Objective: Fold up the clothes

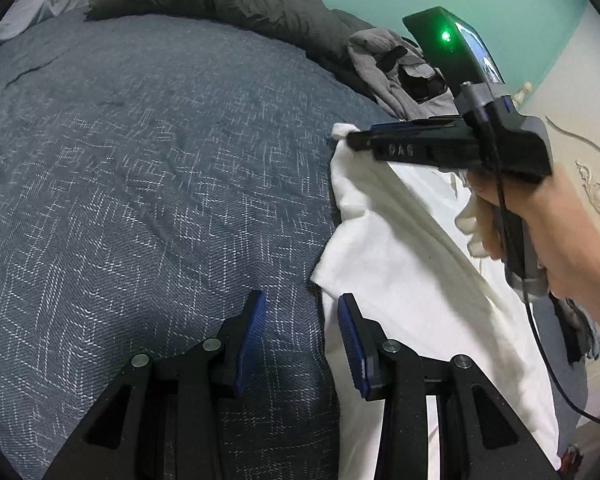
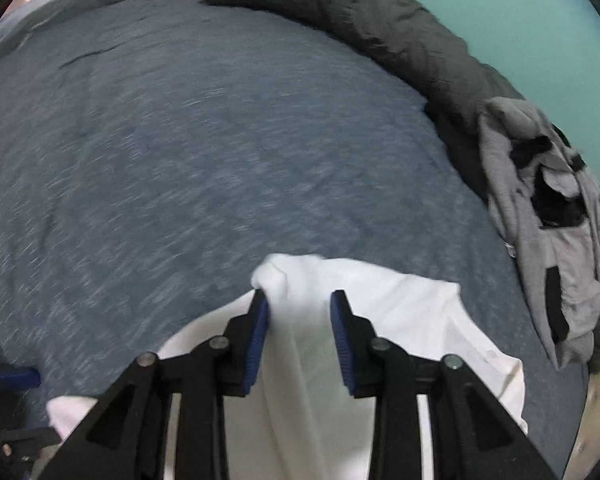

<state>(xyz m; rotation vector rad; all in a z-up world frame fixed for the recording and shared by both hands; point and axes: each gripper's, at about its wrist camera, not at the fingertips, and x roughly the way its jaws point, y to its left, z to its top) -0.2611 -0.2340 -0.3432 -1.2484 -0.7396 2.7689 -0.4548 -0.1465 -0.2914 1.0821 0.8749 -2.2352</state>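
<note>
My left tongs [image 1: 302, 340] stood released above the bed [image 1: 140, 184], pads apart, one pad at the edge of the white garment [image 1: 400, 280]. My right tongs [image 2: 299, 344] were spread with a raised fold of that garment [image 2: 300, 360] between the pads; the left pad [image 2: 258, 344] touched cloth, and I could not tell whether any grip held. The garment lay at the near right part of the blue bedspread [image 2: 220, 140]. A grey clothes pile [image 2: 548, 240] sat well apart by the dark rolled blanket [image 2: 360, 12].
</note>
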